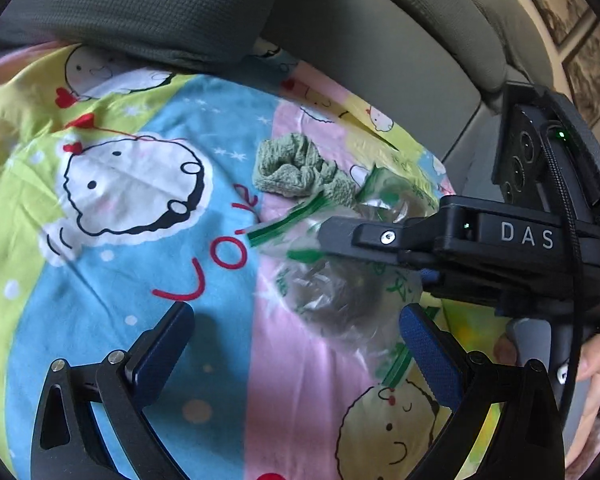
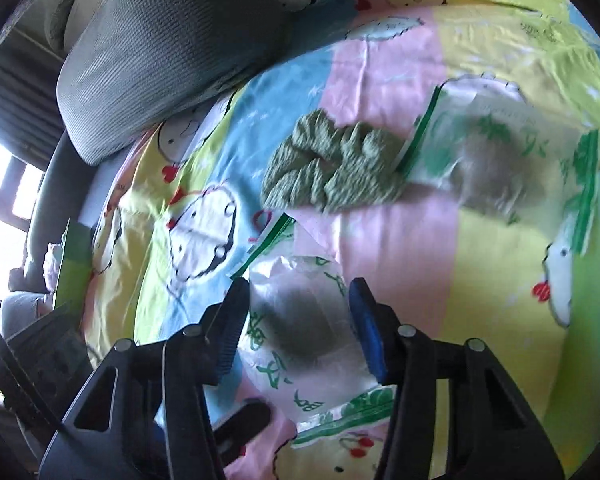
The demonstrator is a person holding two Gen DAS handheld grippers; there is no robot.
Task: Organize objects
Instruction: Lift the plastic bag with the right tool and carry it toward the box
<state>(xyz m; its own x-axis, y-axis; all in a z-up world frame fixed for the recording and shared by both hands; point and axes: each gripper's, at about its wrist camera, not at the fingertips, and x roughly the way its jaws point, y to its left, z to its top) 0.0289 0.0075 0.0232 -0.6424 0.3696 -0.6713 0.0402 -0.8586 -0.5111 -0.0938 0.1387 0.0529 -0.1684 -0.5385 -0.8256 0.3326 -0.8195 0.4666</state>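
Right gripper (image 2: pixel 298 320): its two fingers stood a little apart, one on each side of the near bag (image 2: pixel 300 320), at the bottom middle of the right view. I could not tell if the pads were pressing the plastic yet (the edges were blurry).
Near bag: a clear zip bag with green print and something dark inside. It lay flat on the sheet (image 2: pixel 400 248), right between the right fingers. Its green zip edge pointed up and to the left in the right view.
Long way of the bag: it seemed to run from the zip edge back toward the gripper, so the fingers sat across its short way.
Left gripper (image 1: pixel 296 320): its fingers were wide apart and held nothing. They hung over the sheet at the bottom of the left view, with the bag (image 1: pixel 332 296) just inside its right-hand finger.
Nearer hand: the right one, I think, since the bag was already between its fingers.
Far bag (image 2: pixel 500 168): a second zip bag lay at the upper right of the right view, well away from the fingers.
Cloth (image 2: pixel 332 168): a crumpled green cloth lay in the middle, touching the far bag's zip edge.
Next move: most likely closing on the near bag and lifting it.
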